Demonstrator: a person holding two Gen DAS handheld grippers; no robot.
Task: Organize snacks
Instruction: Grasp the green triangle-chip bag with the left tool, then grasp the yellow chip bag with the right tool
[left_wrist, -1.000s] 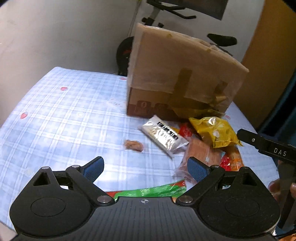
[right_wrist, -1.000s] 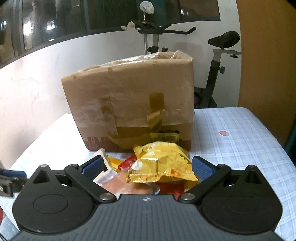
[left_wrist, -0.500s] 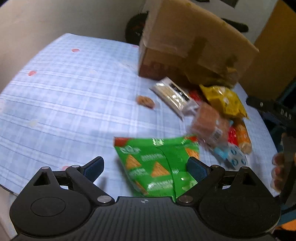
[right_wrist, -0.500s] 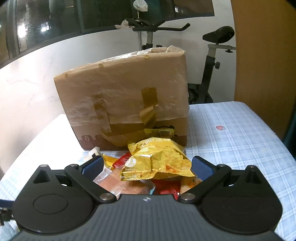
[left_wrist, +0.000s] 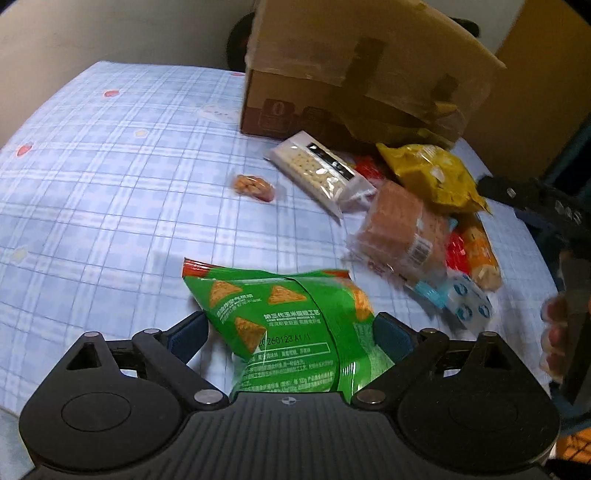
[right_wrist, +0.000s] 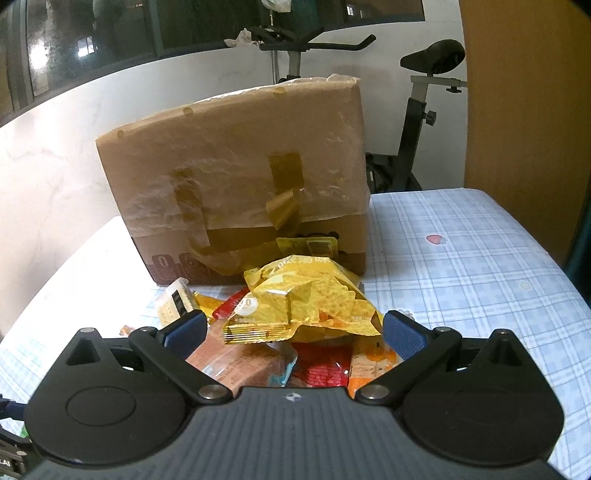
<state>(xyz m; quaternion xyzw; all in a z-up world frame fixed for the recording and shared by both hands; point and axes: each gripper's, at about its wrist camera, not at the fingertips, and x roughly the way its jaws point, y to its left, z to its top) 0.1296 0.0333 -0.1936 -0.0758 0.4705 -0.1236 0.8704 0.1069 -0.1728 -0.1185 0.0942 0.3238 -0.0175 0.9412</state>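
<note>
The cardboard box (left_wrist: 354, 74) stands at the table's (left_wrist: 110, 184) far edge; the snack pile (left_wrist: 417, 206) lies before it, the chip bag (left_wrist: 288, 325) nearest the front edge.

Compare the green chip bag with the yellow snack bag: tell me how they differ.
The green chip bag lies alone on the blue checked tablecloth, between the open left gripper fingers; the yellow snack bag sits atop the snack pile before the cardboard box. The green bag shows printed triangular chips; the yellow bag is crinkled, glossy foil. Neither is gripped. The right gripper is open too.
</note>
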